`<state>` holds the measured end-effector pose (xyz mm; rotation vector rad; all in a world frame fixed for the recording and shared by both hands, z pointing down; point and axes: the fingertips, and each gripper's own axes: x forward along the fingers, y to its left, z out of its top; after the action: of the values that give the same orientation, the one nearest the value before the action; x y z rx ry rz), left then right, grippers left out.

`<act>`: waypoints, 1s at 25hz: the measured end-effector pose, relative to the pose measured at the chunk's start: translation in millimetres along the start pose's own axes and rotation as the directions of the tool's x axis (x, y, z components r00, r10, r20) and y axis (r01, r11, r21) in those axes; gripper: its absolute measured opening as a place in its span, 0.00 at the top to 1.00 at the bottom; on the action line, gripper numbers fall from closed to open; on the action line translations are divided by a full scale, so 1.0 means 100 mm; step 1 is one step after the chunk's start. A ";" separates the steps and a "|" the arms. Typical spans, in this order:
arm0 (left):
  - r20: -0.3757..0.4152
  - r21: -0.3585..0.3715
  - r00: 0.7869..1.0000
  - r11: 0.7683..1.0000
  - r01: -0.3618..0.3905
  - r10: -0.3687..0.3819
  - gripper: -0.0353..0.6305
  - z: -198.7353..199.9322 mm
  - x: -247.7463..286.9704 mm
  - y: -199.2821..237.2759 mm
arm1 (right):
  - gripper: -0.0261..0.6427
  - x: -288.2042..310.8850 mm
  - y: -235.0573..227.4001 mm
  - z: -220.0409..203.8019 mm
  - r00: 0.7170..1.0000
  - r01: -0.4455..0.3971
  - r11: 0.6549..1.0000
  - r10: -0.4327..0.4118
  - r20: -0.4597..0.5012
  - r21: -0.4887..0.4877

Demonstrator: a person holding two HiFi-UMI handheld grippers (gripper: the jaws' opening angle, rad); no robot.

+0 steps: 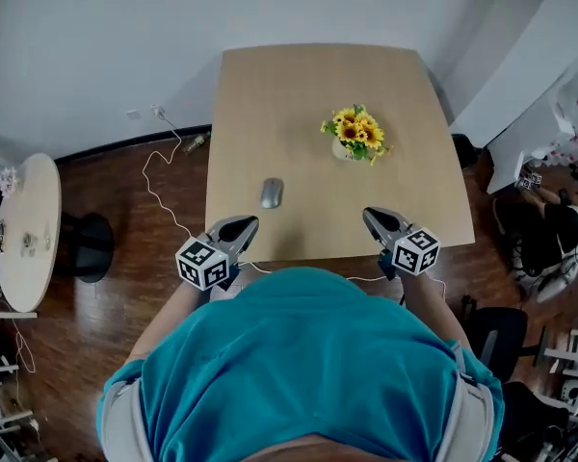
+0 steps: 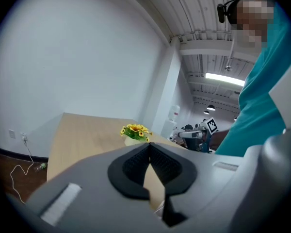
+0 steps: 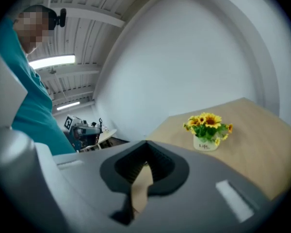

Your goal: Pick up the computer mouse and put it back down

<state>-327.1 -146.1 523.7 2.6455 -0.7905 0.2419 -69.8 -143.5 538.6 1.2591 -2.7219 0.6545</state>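
A grey computer mouse [image 1: 272,192] lies on the light wooden table [image 1: 279,104], left of the middle and near the front edge. My left gripper [image 1: 244,222] hovers over the table's front left edge, just short of the mouse, its jaws shut and empty. My right gripper [image 1: 370,215] is level with it at the front right, also shut with nothing between its jaws. In the left gripper view the closed jaws [image 2: 149,147] hide the mouse; the right gripper view [image 3: 145,143] does not show it either.
A small white pot of sunflowers [image 1: 354,135] stands right of the table's middle. A white cable [image 1: 159,186] trails over the wooden floor at the left. A round side table [image 1: 24,229] sits far left, chairs and equipment [image 1: 549,229] at the right.
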 end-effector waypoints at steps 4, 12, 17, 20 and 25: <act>0.007 -0.007 1.000 1.000 -0.025 0.025 0.94 0.01 0.17 0.06 | 0.96 0.07 0.03 0.00 0.998 -0.049 0.998 0.048 -0.038 -0.031; -0.055 -0.043 0.987 0.987 -0.155 0.153 0.94 -0.10 0.71 0.26 | 0.96 0.28 -0.21 0.21 0.985 -0.164 0.982 0.159 -0.065 -0.089; -0.166 -0.061 0.962 0.971 -0.231 0.218 0.85 -0.26 0.89 0.54 | 0.96 0.42 -0.16 0.25 0.977 -0.205 0.975 0.199 -0.073 -0.081; -0.235 -0.075 0.941 0.961 -0.267 0.243 0.76 -0.39 1.03 0.74 | 0.96 0.46 -0.17 0.24 0.976 -0.211 0.975 0.205 -0.077 -0.074; -0.357 -0.095 0.891 0.938 -0.334 0.281 0.56 -0.64 1.24 1.09 | 0.96 0.47 -0.20 0.12 0.976 -0.201 0.978 0.196 -0.094 -0.049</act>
<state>-288.7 -266.7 648.0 2.2361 -1.0577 0.6735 -84.9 -193.7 546.4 0.9304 -2.7934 0.6266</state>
